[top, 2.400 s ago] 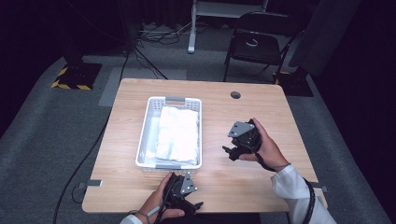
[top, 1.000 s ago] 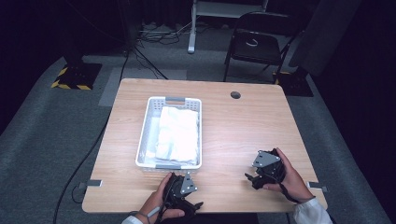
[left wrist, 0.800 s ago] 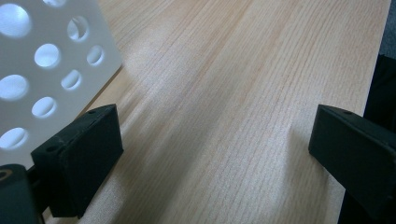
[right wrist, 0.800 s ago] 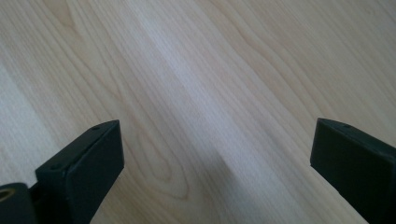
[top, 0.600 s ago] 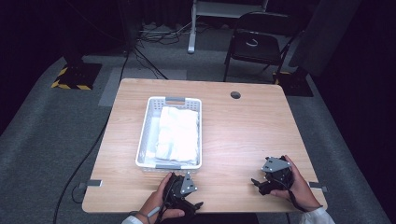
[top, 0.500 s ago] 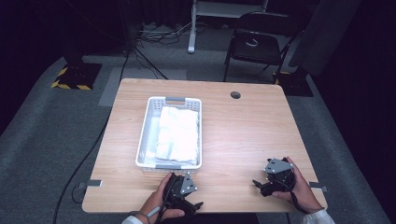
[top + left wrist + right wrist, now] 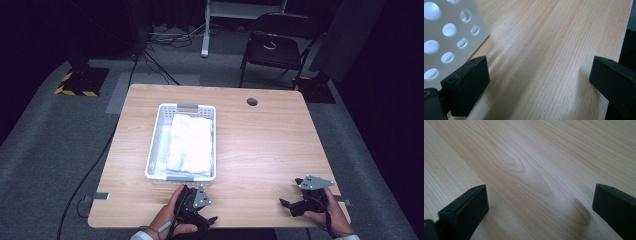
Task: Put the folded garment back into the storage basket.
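A wide wooden surface [image 7: 260, 150] sits under a camera that looks down from above. A white perforated basket [image 7: 156, 150] stands left of centre on it, its long sides running away from the person. Inside lies a folded white cloth [image 7: 190, 144], filling most of the basket and leaning toward its right wall; a strip of bare basket floor shows along the left. Nothing else is in the basket.

At the near edge, the left tool [image 7: 212, 219] rests in a hand just in front of the basket's near wall. Its jaws are spread wide and grasp nothing; its own camera shows the holed basket wall [image 7: 446, 32] close beside the left jaw. The right tool [image 7: 283, 202] rests near the right corner, well apart from the basket, jaws also spread and empty over bare wood.

Judging by the pose, both tools are parked. To do that well, keep them low, level, released, and off the basket wall.
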Motion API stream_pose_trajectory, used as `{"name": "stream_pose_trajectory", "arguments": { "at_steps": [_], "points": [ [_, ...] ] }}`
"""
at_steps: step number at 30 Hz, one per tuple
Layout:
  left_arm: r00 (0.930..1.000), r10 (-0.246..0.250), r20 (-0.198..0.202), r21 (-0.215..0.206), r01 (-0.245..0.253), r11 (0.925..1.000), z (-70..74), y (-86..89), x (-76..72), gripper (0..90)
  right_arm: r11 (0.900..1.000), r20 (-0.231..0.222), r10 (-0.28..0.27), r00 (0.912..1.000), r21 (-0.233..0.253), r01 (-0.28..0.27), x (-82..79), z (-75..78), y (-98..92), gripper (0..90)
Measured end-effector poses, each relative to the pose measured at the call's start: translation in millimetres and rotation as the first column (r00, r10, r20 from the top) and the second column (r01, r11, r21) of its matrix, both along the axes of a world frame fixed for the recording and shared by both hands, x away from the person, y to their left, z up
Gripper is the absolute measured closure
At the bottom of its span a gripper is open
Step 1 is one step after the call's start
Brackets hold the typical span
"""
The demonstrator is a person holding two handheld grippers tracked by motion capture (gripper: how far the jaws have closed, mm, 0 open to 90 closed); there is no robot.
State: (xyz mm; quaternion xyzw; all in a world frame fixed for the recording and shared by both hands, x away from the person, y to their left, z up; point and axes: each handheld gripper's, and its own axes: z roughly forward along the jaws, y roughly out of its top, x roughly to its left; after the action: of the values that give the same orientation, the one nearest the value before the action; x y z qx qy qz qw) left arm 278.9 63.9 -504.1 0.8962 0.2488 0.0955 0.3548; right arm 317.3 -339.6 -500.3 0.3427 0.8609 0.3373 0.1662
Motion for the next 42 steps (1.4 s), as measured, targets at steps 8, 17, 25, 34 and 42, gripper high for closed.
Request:
{"name": "stream_pose_trajectory", "arguments": {
  "at_steps": [8, 17, 25, 34, 42],
  "points": [
    [1.0, 0.001, 0.0, -0.002, -0.001, 1.0, -0.2, -0.1, -0.1, 2.8, 0.995, -0.026, -0.087, 0.9959, 0.044, 0.088, -4.4, -3.0, -28.3, 0.2],
    [1.0, -0.003, -0.001, 0.001, 0.003, 1.0, 0.0, 0.0, 0.4, 2.7, 0.994, -0.025, -0.098, 0.9949, 0.046, 0.099, -6.4, -3.0, -35.4, 0.2],
    [1.0, -0.003, -0.001, 0.001, 0.003, 1.0, 0.0, 0.0, 0.3, 2.7, 0.994, -0.027, -0.098, 0.9948, 0.046, 0.099, -6.0, -3.0, -35.2, 0.1],
    [1.0, -0.003, 0.0, 0.001, 0.003, 1.0, 0.0, 0.0, 0.3, 2.7, 0.995, -0.027, -0.09, 0.9955, 0.046, 0.092, -4.5, -3.0, -34.4, 0.2],
    [1.0, -0.003, 0.0, 0.0, 0.003, 1.0, -0.1, 0.0, 0.2, 2.7, 0.995, -0.027, -0.09, 0.9956, 0.046, 0.091, -4.5, -3.1, -34.3, 0.2]
  ]
}}
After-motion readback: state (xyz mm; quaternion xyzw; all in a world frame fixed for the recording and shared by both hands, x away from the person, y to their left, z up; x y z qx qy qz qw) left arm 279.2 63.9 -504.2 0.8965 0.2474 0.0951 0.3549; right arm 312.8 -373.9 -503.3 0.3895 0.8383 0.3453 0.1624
